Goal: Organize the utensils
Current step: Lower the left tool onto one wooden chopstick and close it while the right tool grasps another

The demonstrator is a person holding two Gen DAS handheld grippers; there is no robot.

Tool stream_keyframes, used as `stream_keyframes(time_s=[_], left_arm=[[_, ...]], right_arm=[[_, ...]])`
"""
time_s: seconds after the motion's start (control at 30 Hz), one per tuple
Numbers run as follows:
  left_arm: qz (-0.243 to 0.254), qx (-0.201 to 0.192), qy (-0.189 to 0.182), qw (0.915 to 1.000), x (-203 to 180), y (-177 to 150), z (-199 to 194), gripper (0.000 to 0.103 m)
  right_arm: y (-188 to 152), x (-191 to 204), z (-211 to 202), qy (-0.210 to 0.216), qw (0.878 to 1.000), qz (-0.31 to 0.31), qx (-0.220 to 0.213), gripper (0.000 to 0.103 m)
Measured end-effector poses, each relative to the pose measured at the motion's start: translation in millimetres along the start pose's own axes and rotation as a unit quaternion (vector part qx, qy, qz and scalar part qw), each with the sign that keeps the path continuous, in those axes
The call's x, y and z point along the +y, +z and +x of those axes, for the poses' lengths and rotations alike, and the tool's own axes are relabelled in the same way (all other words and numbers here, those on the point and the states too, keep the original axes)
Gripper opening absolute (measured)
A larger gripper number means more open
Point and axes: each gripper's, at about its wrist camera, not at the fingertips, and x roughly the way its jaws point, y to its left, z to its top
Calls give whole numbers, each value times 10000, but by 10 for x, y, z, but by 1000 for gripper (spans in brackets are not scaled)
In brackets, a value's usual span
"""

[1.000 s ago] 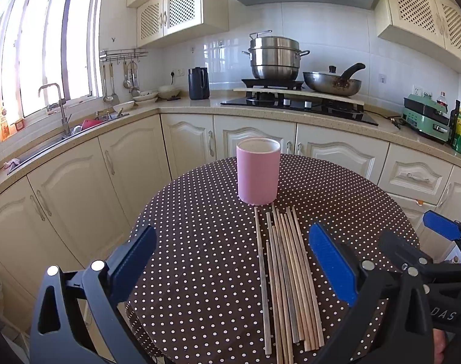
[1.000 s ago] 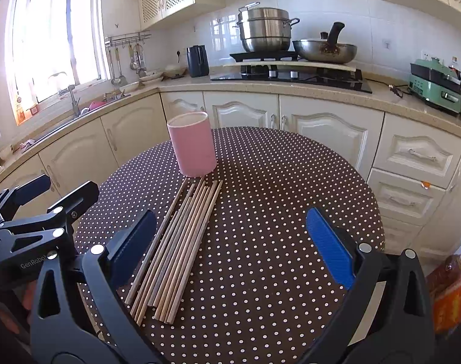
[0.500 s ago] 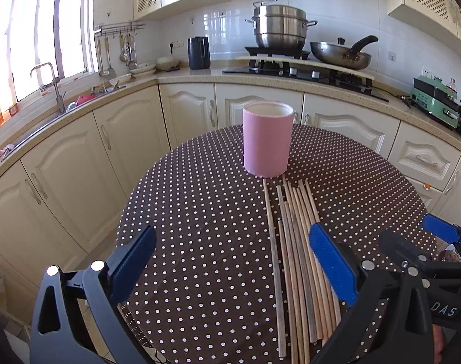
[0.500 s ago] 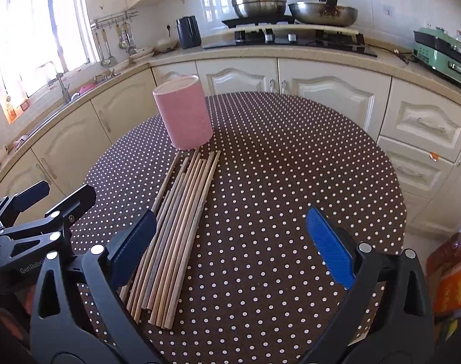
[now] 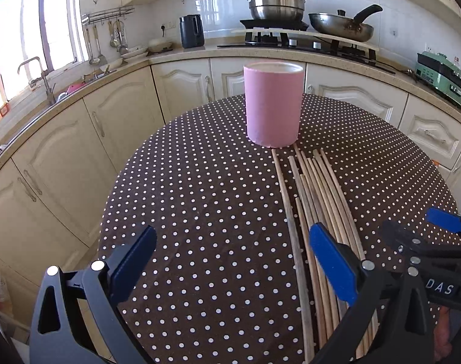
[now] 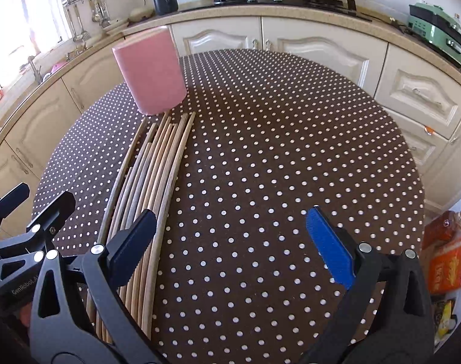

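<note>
Chopsticks [image 5: 318, 200] lie in a loose bundle on the dotted tablecloth [image 5: 200, 212], running from our near edge of the table toward the pink holder [image 5: 272, 104]. We hold both claws above the near end with nothing in them: our left gripper [image 5: 230, 261] has its jaws spread wide, its right finger over the bundle's near part, and our right gripper [image 6: 230, 242] is just as wide, its left finger above the same sticks. In the right wrist view the chopsticks [image 6: 151, 182] sit to the left of that claw, with bare cloth under most of its gap.

We judge the sticks light, stiff and thin, smooth enough to roll or slip sideways under a pinch. Taking several at once near the middle of their length looks safest to us, so they stay balanced and do not fan out; a grip at the very tip could let them pivot.

Beyond them, the holder [image 6: 151, 69] stands upright, its base just beside the far tips, its mouth open upward. It may be light and could tip if nudged.

Open room is plentiful to the right and left of the bundle. The round table edge drops away on all sides, with cabinets [image 5: 124, 115] behind it.
</note>
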Motion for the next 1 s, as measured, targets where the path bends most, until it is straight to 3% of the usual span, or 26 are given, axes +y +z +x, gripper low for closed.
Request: stream_keyframes(time_s=[0.43,0.63,0.83,0.9,0.97,1.0], left_arm=[[-169,277,-77,9994,168,62,291,99],[-334,416,-333,9980,178,88,372,99],[-288,529,-441,9972,87,99,473,99],[-240,589,-449,9970,42,100,510,99],[-218,594,-428,9971,20,96,534,99],[-208,617,-431,9969,11,98,548,99]], right_arm=[[156,172,341,-261,9993,-235,158,97],[255,249,420,-522,9977,-427,87,97],[379,255,575,-444,9974,-496,277,95],[402,263,585,-406,9974,-544,257,90],[429,331,568,-241,9967,-754,161,70],[427,360,552,-160,9961,-857,113,48]])
